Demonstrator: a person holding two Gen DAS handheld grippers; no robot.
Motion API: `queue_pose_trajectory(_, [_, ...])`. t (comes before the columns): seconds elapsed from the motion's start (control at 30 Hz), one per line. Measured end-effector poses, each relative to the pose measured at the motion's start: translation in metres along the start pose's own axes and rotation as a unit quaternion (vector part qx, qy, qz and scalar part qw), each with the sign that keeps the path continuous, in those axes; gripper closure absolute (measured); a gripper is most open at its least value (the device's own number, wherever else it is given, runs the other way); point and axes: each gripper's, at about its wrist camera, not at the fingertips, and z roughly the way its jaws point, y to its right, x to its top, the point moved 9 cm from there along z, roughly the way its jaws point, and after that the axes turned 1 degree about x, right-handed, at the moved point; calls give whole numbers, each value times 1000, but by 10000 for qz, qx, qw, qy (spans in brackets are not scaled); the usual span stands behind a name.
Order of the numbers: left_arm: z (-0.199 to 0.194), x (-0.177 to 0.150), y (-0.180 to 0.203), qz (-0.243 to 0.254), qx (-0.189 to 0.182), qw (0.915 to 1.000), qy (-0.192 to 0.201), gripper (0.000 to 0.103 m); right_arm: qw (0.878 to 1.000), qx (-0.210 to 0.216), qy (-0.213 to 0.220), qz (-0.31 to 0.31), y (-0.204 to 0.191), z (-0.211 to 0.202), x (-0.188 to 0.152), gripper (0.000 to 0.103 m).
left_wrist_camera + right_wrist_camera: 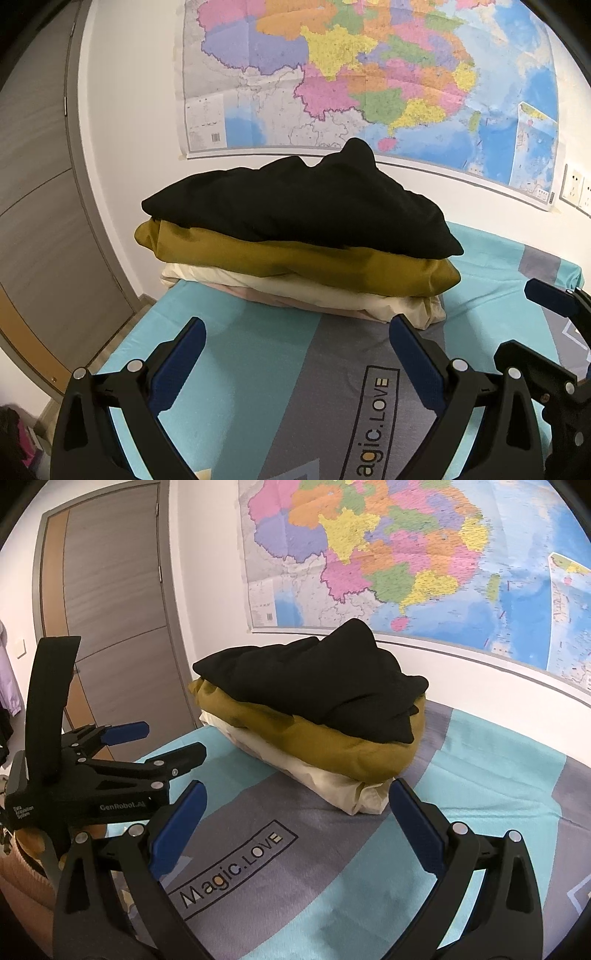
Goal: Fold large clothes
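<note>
A stack of folded clothes lies at the far side of the bed, against the wall. On top is a black garment [303, 206] [325, 686], under it a mustard one [295, 258] [332, 742], and at the bottom a cream one [332, 295] [332, 782]. My left gripper [297, 328] hovers open just short of the stack, with nothing between its blue-padded fingers. My right gripper [295, 794] is also open and empty, facing the stack's near corner. The left gripper [166, 740] shows at the left of the right wrist view.
The bed cover [258, 350] [480, 830] is turquoise and grey with a "Magic.LOVE" label [236, 867]. A large map [369, 74] hangs on the wall behind the stack. A grey door [118, 609] stands to the left, and wall sockets [576, 188] to the right.
</note>
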Motion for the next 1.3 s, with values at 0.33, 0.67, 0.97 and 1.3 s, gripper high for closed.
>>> queue_pose_trajectory(0.33, [-6, -4, 5, 13, -7, 10000, 8, 7, 10000, 17, 0, 46, 0, -6, -5, 6])
queue_pose_trajectory(0.67, [-8, -8, 6, 15, -63, 10000, -10, 7, 10000, 51, 0, 36, -3, -10, -8, 6])
queue_pose_trajectory(0.97, [-8, -12, 8, 20, -78, 10000, -55, 7, 10000, 61, -23, 31, -6, -11, -9, 6])
queue_pose_trajectory(1.3, [-9, -14, 7, -1, -88, 9999, -53, 7, 10000, 71, -16, 22, -7, -12, -9, 6])
